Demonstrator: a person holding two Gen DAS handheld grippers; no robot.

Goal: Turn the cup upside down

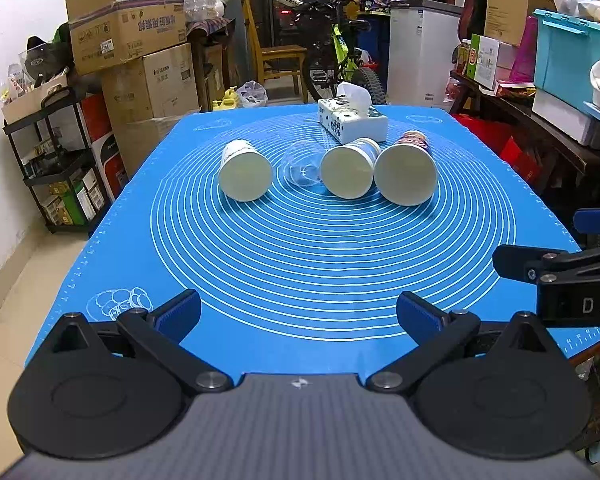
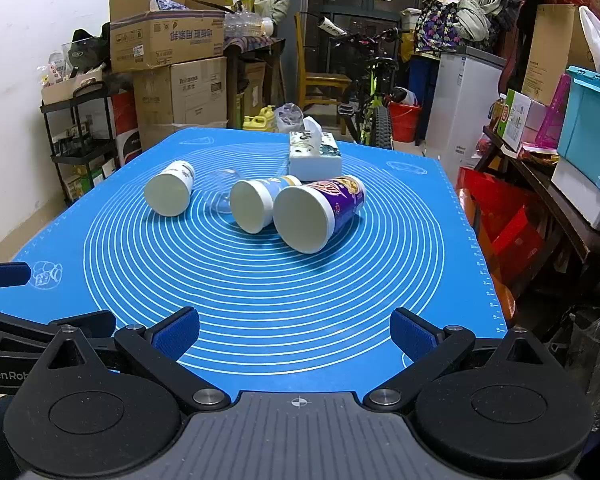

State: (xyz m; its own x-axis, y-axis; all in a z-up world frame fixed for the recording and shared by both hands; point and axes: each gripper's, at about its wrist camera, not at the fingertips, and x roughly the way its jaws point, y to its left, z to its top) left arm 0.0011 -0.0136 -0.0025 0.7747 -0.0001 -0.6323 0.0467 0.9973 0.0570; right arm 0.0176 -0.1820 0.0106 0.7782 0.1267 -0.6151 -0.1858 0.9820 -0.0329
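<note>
Two hand-held grippers, near-identical in build. The left gripper (image 1: 299,316) has matte black linkage arms on silver pivot pins, round black discs at each side and a grey ribbed body bearing a small white mark; its fingers (image 1: 179,316) carry blue ribbed pads. The right gripper (image 2: 295,334) shows the same black arms, silver screws, blue-padded fingers (image 2: 414,336) and a grey grooved body with a white crosshair. White lettering reads "GenRob" and "DA" on their black side housings.
</note>
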